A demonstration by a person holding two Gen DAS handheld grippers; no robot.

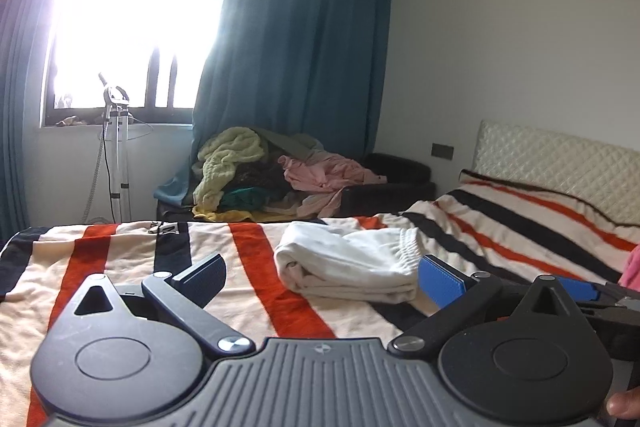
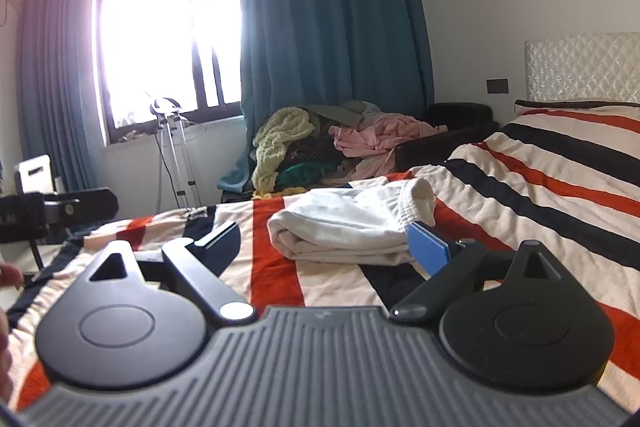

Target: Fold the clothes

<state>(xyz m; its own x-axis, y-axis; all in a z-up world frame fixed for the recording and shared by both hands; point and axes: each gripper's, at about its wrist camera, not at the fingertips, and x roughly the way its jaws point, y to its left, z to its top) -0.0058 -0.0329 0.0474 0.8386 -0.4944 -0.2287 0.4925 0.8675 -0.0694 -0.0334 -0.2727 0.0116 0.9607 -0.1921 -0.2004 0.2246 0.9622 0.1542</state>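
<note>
A white folded garment (image 1: 348, 263) (image 2: 344, 227) lies on the striped blanket (image 1: 120, 267) (image 2: 540, 179) that covers the bed; its elastic waistband points to the right. My left gripper (image 1: 320, 279) hovers low over the blanket just in front of the garment. It is open wide, and its blue right pad (image 1: 440, 283) sits beside the garment's right end. My right gripper (image 2: 324, 243) is also open, close to the same bundle, and its blue pad (image 2: 430, 249) is at the waistband end. Neither gripper's pads press on the cloth.
A heap of loose clothes (image 1: 280, 171) (image 2: 328, 139) lies on a dark sofa beyond the bed. A steamer stand (image 1: 116, 147) is under the bright window, between teal curtains. The quilted headboard (image 1: 560, 163) is at the right. A pink cloth (image 1: 632, 267) shows at the right edge.
</note>
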